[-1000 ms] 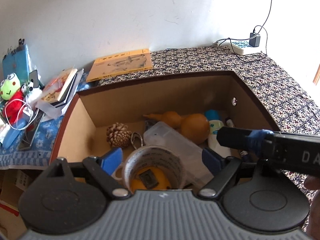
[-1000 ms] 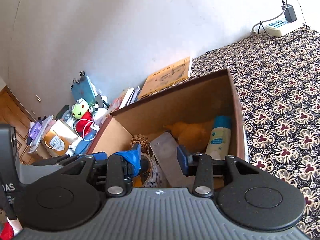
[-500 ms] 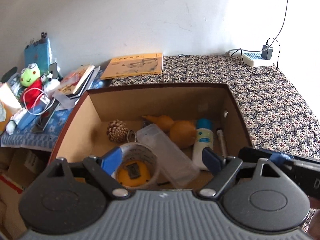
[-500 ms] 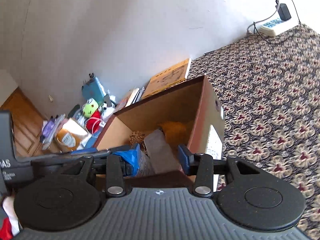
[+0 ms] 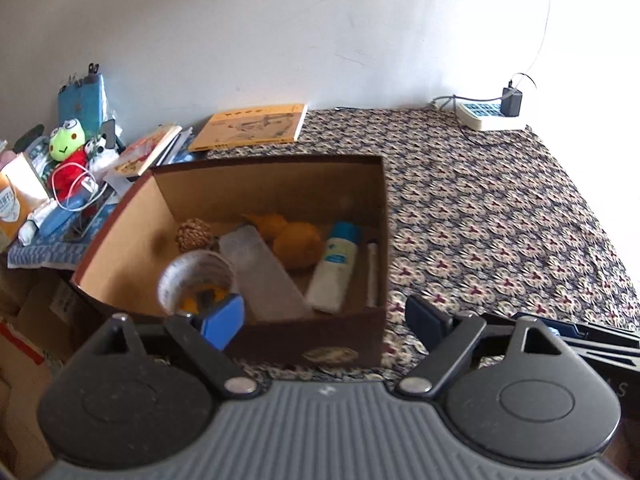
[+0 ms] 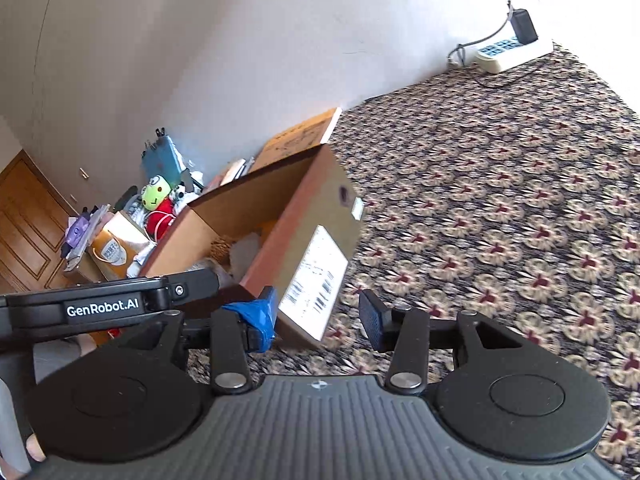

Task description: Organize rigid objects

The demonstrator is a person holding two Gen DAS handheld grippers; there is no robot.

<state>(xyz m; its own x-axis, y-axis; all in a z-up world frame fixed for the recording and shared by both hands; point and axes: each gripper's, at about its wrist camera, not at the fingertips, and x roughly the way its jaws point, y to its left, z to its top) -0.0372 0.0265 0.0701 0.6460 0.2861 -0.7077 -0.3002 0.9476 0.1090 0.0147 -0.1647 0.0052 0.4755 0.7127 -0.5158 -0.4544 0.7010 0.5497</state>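
The setting was a lived-in room of a home, not a lab or shop. A floral patterned cloth covered a broad surface set against a plain white wall, and a white power strip with a black charger plugged in lay at the wall's foot. Household clutter crowded the left side: a green frog plush toy, a stack of books, a yellow booklet and tangled charging cables. A panelled wooden door stood at the far left. An open cardboard box held assorted domestic odds and ends.
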